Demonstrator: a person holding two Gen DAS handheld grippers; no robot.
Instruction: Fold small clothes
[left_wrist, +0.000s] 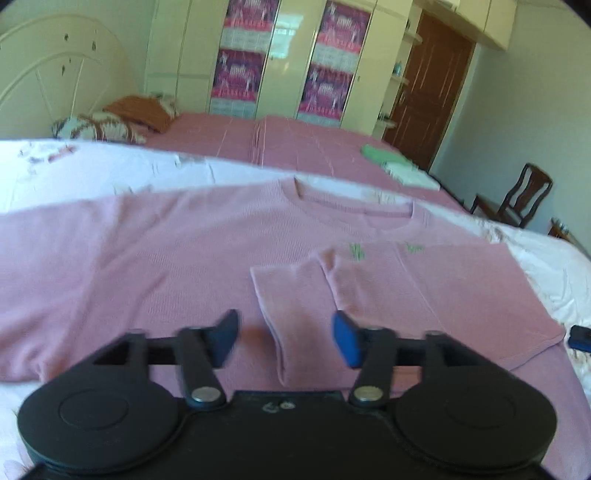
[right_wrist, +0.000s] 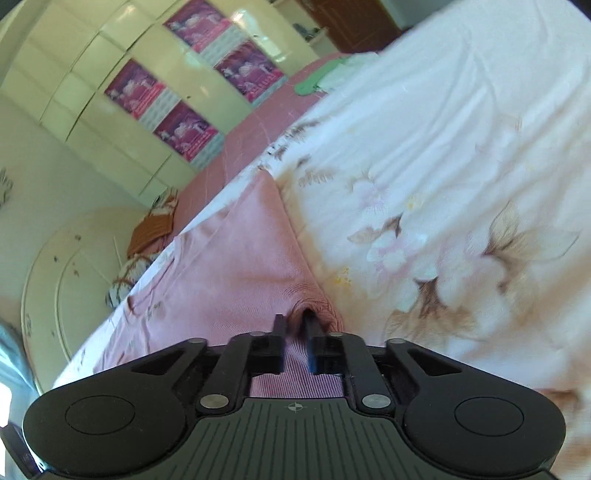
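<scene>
A pink knit T-shirt (left_wrist: 147, 266) lies flat on a white floral quilt (left_wrist: 92, 170), neck hole away from me, its right side and sleeve (left_wrist: 291, 302) folded in over the body. My left gripper (left_wrist: 286, 338) is open and empty, just above the folded sleeve. In the right wrist view the same pink shirt (right_wrist: 229, 258) lies on the quilt (right_wrist: 443, 184). My right gripper (right_wrist: 293, 325) is shut on a bunched edge of the shirt, which puckers between the blue pads.
A pink bedspread (left_wrist: 288, 144) lies beyond the quilt, with pillows (left_wrist: 110, 125) at the headboard and a folded green and white pile (left_wrist: 391, 162) at its right. A wardrobe (left_wrist: 280, 59), a door and a chair (left_wrist: 517, 199) stand behind.
</scene>
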